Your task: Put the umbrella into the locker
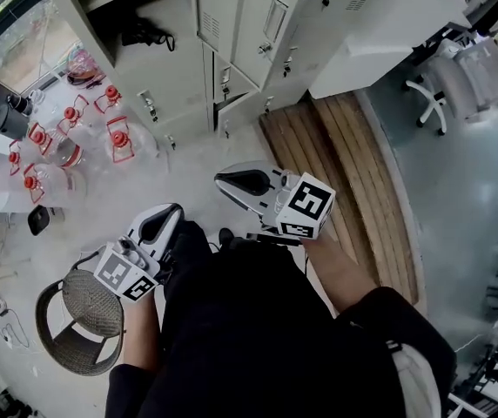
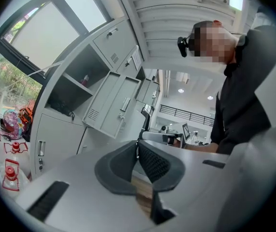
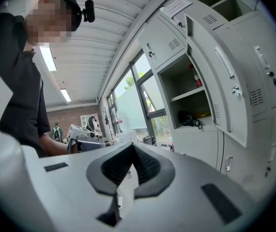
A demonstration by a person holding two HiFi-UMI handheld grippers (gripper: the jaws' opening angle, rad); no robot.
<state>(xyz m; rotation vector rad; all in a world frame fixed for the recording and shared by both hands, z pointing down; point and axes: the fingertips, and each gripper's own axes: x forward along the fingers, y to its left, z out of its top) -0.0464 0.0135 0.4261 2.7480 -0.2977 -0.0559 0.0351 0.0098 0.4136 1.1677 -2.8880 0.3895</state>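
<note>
A black folded umbrella point(image 1: 147, 33) with a strap lies on the shelf of the open grey locker point(image 1: 158, 72); it also shows in the right gripper view point(image 3: 191, 119). My left gripper point(image 1: 176, 209) is held low over the floor, well short of the locker, with its jaws shut and empty point(image 2: 138, 146). Beside it, my right gripper point(image 1: 220, 179) is also shut on nothing point(image 3: 132, 149). Both point level, roughly toward each other. Neither touches the umbrella.
Several clear water bottles with red caps point(image 1: 66, 142) stand on the floor at the left. A wicker stool point(image 1: 79, 320) is at the lower left. A wooden platform point(image 1: 353, 172) runs along the right of the lockers. Locker doors point(image 1: 232, 16) hang open.
</note>
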